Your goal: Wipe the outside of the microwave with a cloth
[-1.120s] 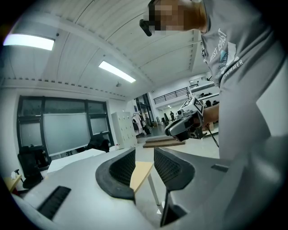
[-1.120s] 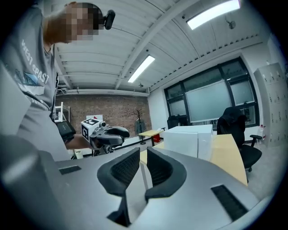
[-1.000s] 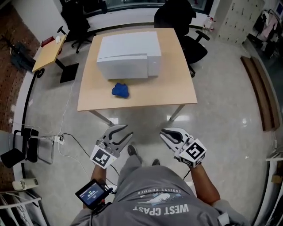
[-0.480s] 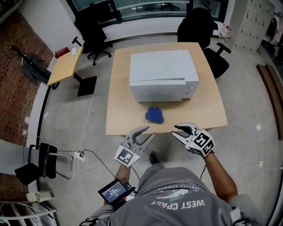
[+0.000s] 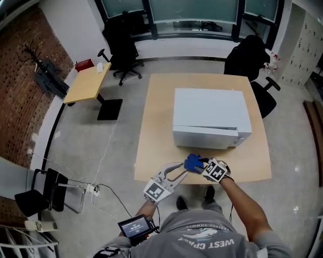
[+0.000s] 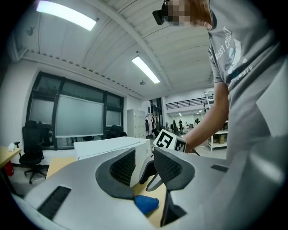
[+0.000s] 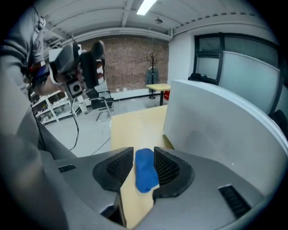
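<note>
Glossy pale floor (image 5: 91,151) spreads round a square, light wooden table (image 5: 156,126), whose near edge meets the person standing at it. Both grippers reach over that near edge.

The left gripper (image 6: 144,161) is held about level, its jaws a narrow gap apart with nothing between them; through the gap its own view shows the microwave's front. The right gripper (image 7: 143,157) is tilted down toward the tabletop. Its jaws have just been opening and now stand wide, one on each side of the blue cloth (image 7: 145,173). The cloth lies bunched on the wood near the table's front edge, just in front of the microwave (image 5: 212,118). One pad is close against the cloth, while bare wood shows between it and the other.

Beyond, the white microwave sits toward the table's right half, leaving a broad strip of bare wood on its left. Farther off are a black office chair (image 5: 252,65) at the far right corner, another chair (image 5: 123,55), a small side table (image 5: 88,83), a brick wall (image 5: 20,90) and dark windows (image 5: 197,12).
</note>
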Action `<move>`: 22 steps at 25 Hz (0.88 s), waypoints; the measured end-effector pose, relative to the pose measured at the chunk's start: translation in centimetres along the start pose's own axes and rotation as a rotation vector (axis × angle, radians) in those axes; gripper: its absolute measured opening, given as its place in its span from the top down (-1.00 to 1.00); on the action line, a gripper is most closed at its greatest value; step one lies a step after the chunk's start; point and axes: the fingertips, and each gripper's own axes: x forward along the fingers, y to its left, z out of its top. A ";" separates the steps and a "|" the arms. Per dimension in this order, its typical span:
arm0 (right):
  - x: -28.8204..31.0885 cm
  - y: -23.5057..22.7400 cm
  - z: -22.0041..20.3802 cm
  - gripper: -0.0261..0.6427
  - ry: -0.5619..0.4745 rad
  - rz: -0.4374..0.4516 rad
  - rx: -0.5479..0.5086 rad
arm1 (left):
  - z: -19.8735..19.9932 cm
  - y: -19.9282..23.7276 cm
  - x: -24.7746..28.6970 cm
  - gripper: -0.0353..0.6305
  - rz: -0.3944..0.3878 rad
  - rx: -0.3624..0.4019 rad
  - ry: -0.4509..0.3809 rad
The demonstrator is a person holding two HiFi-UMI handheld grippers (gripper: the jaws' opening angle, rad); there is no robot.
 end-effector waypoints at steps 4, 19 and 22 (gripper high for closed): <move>6.3 -2.3 -2.0 0.52 0.157 0.052 -0.095 | -0.8 2.2 -0.5 0.46 0.056 -0.042 0.025; 8.1 -6.3 -5.0 0.80 -0.022 -0.041 0.303 | -3.3 5.4 0.7 0.46 0.070 -0.053 0.075; -1.7 -12.1 -1.2 0.80 -0.381 -0.293 0.476 | -3.5 5.9 0.8 0.46 0.077 -0.084 0.051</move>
